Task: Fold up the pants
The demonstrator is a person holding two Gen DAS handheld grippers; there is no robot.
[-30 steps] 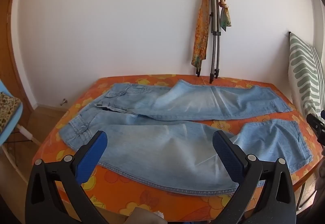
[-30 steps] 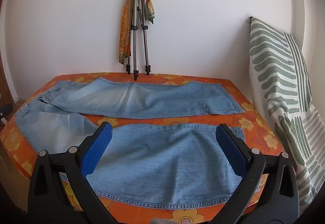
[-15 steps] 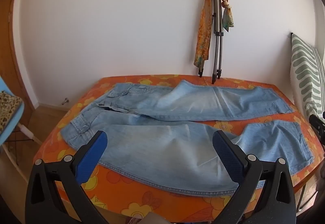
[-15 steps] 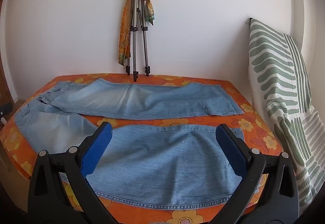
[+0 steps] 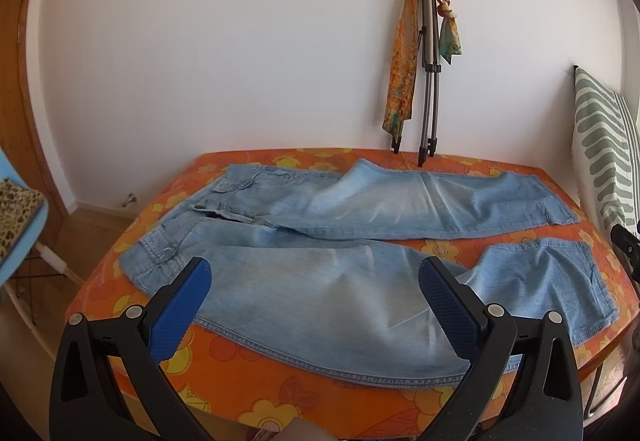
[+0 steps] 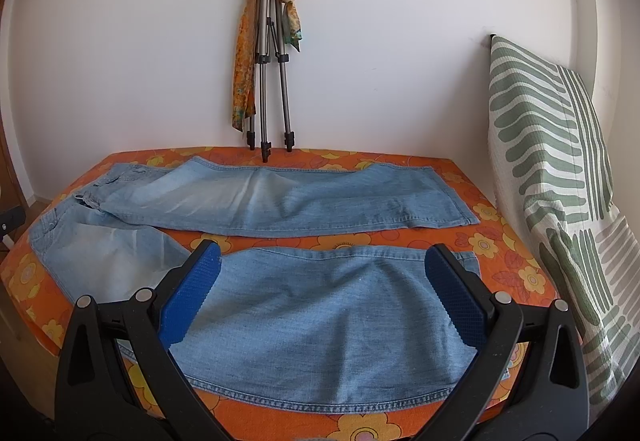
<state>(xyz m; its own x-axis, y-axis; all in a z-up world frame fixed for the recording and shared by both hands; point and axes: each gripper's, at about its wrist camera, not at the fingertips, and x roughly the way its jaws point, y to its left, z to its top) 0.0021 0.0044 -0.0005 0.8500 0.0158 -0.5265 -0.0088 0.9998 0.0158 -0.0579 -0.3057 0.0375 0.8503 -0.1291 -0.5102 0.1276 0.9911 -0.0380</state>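
Light blue denim pants (image 5: 328, 253) lie spread flat on an orange flowered table (image 5: 280, 381), waistband at the left, two legs running right and apart. In the right wrist view the pants (image 6: 320, 305) show the near leg's lower part close below me. My left gripper (image 5: 314, 273) hangs open above the near leg's thigh, blue pads wide apart, nothing between them. My right gripper (image 6: 324, 259) is also open, above the near leg toward its hem. Neither touches the cloth.
A folded tripod (image 5: 428, 69) with an orange scarf leans on the white wall behind the table. A green-striped cushion (image 6: 560, 177) stands at the table's right end. A blue chair (image 5: 20, 225) and wooden floor lie to the left.
The left view has drifted slightly left and down, so the pants sit a bit further right in it. The right gripper has barely moved. Both grippers stayed open.
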